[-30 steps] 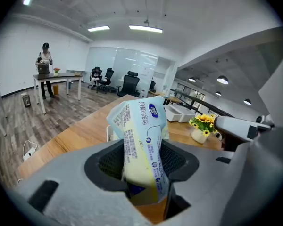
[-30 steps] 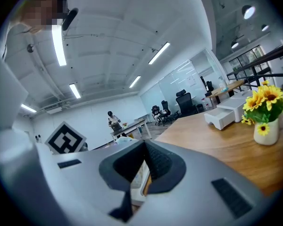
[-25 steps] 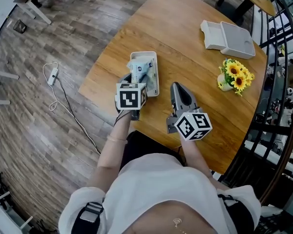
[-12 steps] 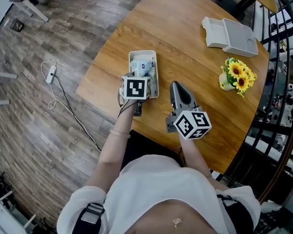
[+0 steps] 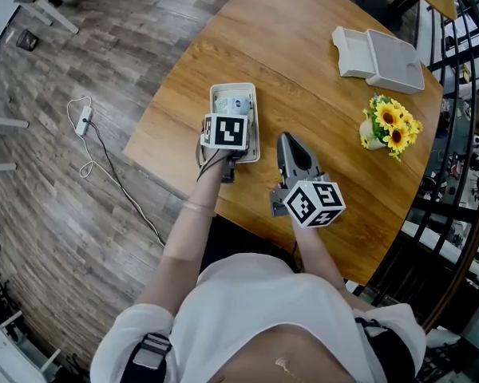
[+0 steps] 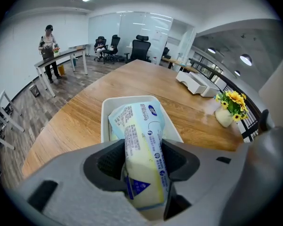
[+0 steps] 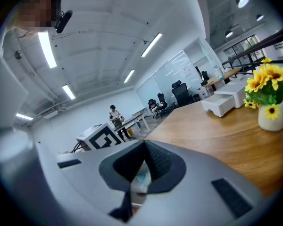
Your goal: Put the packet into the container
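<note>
**Head view.**
- Step in hand, as judged: delivery of the packet, at the point of release.
- The left gripper stands over the near end of the white container, its marker cube covering the jaws.
- The packet shows just beyond the jaws, within the container's walls.
- The right gripper sits low over the table, to the right of the left jaws and apart from the container. Contact with the table cannot be told.
- The sunflowers and a white box lie well beyond both sets of jaws.

**Left gripper view.**
- The jaws are partly open, with a pad against each side of the packet, which is held on edge.
- They have just been opening a little, and the packet is between them.
- The packet's far end reaches into the container, directly ahead of and below the jaws. Whether it touches the container floor cannot be told.

**Right gripper view.**
- The jaws are closed tip to tip and grip nothing.
- The sunflowers stand off to the right of the jaws.

**Next move, as judged.**
- The left jaws need to part wider so the packet drops into the container.
- They should then lift straight out without dragging the packet back up.
</note>
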The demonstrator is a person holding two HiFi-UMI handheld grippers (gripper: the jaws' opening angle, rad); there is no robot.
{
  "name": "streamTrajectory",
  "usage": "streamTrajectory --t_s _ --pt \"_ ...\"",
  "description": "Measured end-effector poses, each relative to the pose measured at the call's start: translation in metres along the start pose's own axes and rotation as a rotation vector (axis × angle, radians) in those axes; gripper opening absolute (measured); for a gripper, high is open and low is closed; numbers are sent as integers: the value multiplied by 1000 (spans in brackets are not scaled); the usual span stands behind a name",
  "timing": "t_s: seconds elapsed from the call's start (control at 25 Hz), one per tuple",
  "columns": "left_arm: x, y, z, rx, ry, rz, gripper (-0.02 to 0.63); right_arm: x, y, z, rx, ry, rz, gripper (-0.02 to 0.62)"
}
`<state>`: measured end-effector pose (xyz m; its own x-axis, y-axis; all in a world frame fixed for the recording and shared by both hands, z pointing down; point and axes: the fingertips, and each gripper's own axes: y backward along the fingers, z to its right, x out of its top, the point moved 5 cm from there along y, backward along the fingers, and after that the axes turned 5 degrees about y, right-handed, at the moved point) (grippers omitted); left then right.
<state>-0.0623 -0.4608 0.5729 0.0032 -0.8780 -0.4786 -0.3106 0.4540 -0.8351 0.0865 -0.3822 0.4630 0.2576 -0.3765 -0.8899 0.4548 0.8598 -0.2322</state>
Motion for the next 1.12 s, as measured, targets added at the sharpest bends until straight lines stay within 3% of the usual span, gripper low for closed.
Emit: streamTrajectory --t_s 0.4,0.8,1.12 --pt "-1 1 -1 89 -72 -15 242 3 2 7 -13 -4 7 11" --pt "0 10 5 -12 -120 6 325 4 2 3 0 -3 20 11" --pt "11 47 6 -35 -130 143 325 3 -1 -7 22 7 24 11"
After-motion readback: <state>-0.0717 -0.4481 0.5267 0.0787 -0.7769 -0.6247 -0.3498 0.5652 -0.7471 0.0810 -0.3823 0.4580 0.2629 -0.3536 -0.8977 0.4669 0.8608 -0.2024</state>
